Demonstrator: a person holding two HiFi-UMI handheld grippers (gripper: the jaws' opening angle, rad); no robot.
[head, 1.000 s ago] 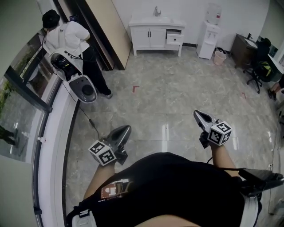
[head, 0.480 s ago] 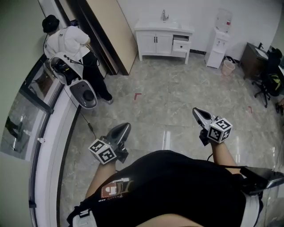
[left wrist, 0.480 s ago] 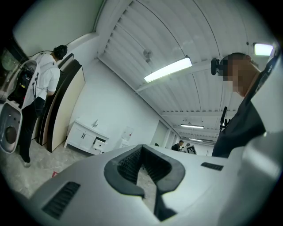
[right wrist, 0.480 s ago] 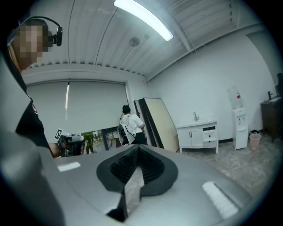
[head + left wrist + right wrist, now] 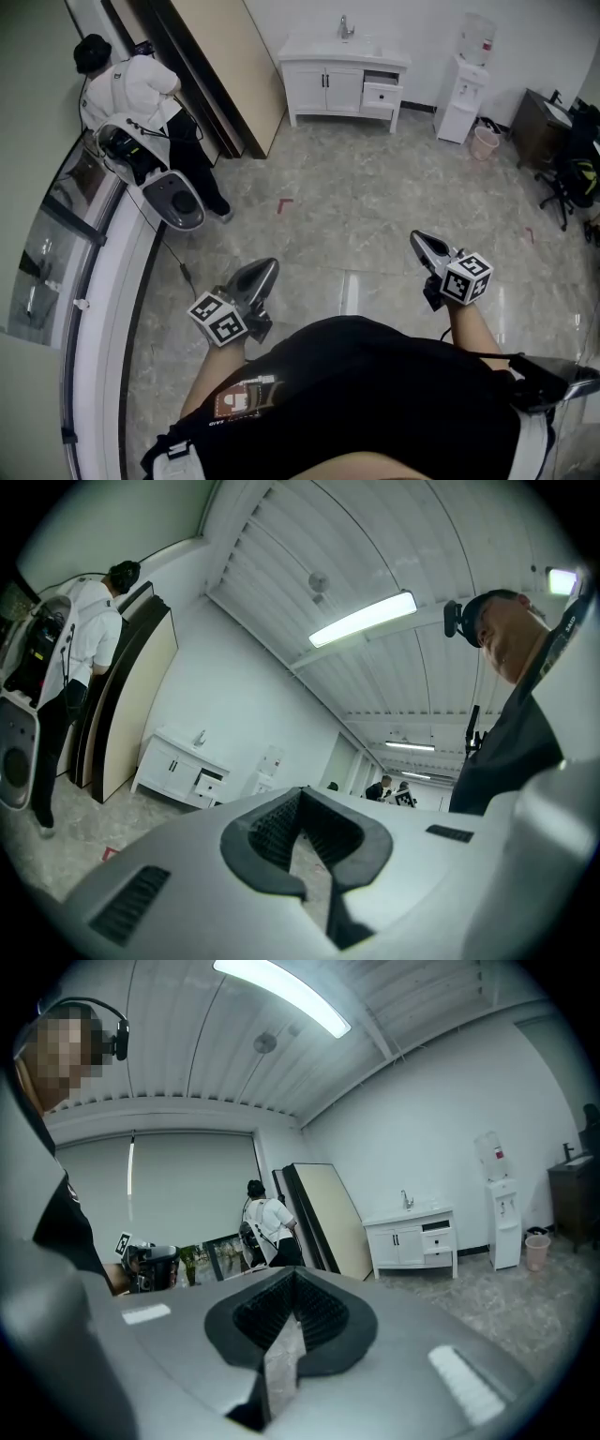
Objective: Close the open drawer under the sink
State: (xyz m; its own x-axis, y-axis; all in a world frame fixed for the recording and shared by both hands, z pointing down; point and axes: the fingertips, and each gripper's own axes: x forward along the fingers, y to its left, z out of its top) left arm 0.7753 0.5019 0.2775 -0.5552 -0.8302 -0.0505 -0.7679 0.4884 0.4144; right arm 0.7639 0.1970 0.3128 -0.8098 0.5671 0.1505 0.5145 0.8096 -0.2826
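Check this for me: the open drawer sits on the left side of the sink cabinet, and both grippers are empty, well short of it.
Not left. The head view shows the open drawer on the right side of the sink cabinet, beside its two doors. The left gripper and right gripper are empty, well short of it.

Cabinet point(image 5: 330, 86) white; drawer point(image 5: 382, 94) white. Floor point(image 5: 375, 206) grey, marble veining, one red mark point(image 5: 286, 201). Left gripper point(image 5: 270, 266), right gripper point(image 5: 416, 238): pale grey shells, black ribbed pads point(image 5: 272, 832), cubes point(image 5: 217, 321) in black-and-white squares. Shirt point(image 5: 375, 403) black. Board point(image 5: 234, 56) beige. Bin point(image 5: 485, 142) pink.
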